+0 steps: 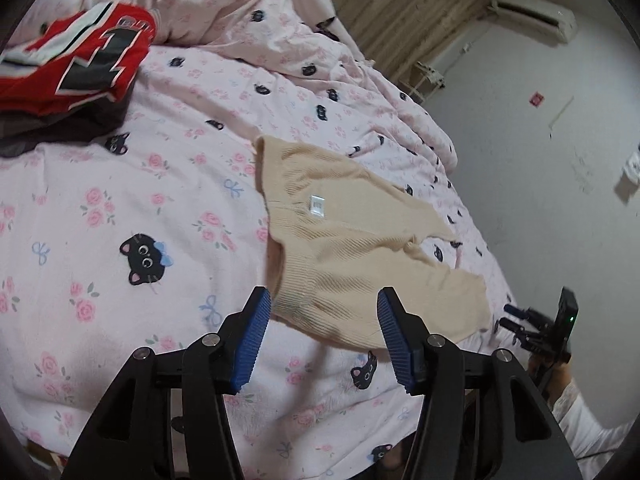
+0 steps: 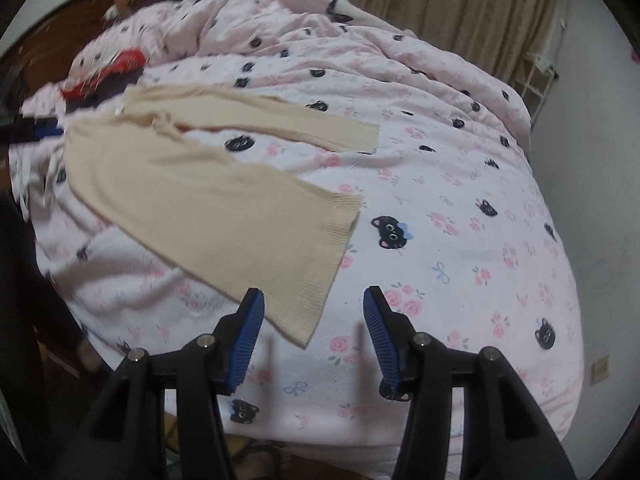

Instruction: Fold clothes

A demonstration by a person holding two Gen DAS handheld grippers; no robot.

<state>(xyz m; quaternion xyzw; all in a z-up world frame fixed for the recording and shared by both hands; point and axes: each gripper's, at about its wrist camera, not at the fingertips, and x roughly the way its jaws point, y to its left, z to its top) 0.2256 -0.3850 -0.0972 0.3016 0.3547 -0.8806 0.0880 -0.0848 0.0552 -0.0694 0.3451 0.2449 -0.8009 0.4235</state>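
Observation:
A beige ribbed knit top point(image 1: 340, 240) lies spread flat on the pink cat-print bedcover point(image 1: 120, 200), with a white label showing near its neck. My left gripper point(image 1: 322, 300) hovers open over the near hem, and its blue pads do not press on the cloth. In the right wrist view the same beige top point(image 2: 192, 200) stretches to the left with one sleeve laid out along its far side. My right gripper point(image 2: 314, 294) is open just past the hem corner, holding nothing. The right gripper point(image 1: 508, 317) also shows at the bed's right edge, held by a hand in a white sleeve.
A red jersey point(image 1: 80, 60) sits on a pile of dark clothes at the far left of the bed. A rumpled quilt point(image 1: 280, 40) is bunched along the back. A white wall point(image 1: 540, 200), a curtain point(image 1: 400, 8) and an air conditioner point(image 1: 532, 12) stand beyond the bed.

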